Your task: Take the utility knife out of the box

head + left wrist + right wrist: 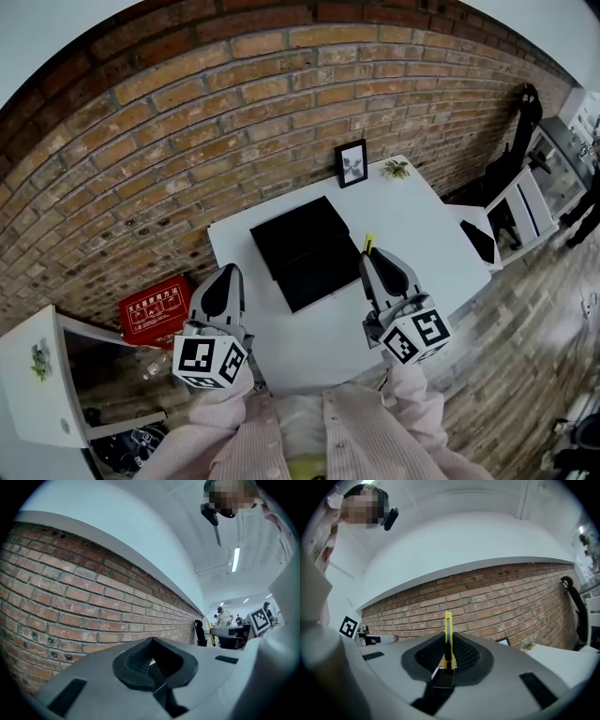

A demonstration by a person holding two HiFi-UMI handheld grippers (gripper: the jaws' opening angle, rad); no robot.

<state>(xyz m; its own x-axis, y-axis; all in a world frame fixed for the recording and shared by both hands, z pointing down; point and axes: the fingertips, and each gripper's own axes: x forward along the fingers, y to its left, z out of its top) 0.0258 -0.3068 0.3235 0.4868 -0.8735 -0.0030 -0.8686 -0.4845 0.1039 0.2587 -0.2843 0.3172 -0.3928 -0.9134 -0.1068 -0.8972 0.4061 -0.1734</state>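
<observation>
Your right tongs [449, 657] are clamped on the utility knife [448, 630]: its thin yellow body stands on edge between the two dark pads, with the upper end poking out above them and the lower end down in the throat of the jaws. In the head view only the yellow tip [368, 243] shows ahead of those tongs [371, 255], just beside the right edge of the box [305, 248] and outside it. The box is black and lies opened flat near the middle of the white table [427, 234], its two halves side by side. Your left tongs [152, 662] have their jaws drawn together with nothing between them; in the head view they [225, 274] sit at the table's left edge, well apart from the box. Both tongs point toward the brick wall [234, 112] behind the table. At the far edge of the table a small black picture frame [352, 163] stands upright against the wall, with a little green plant [396, 169] just to its right. A red case [155, 309] lies on the floor left of the table.
</observation>
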